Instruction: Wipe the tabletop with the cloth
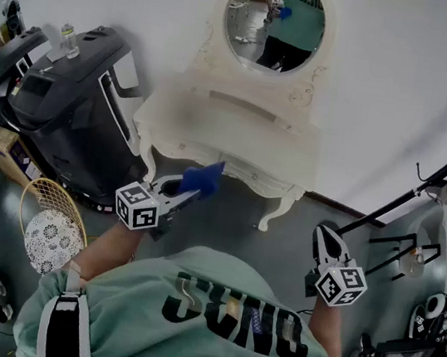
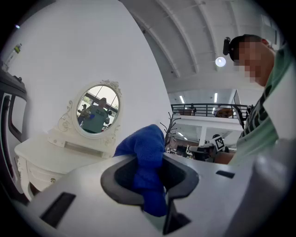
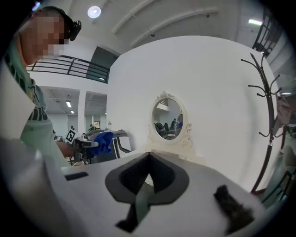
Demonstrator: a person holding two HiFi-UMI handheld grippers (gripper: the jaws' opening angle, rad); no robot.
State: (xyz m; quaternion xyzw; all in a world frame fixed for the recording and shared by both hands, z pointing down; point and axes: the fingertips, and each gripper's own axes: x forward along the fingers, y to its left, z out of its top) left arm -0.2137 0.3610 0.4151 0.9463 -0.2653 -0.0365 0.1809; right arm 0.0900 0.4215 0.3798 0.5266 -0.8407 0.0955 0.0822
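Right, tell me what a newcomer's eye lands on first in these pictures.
The bright blue cloth stands out first, pinched in the left claw and held up in front of the white dressing table. Next comes the oval mirror on that table against the white wall, reflecting a person in a green shirt. The right claw hangs shut and empty at the lower right of the head view.
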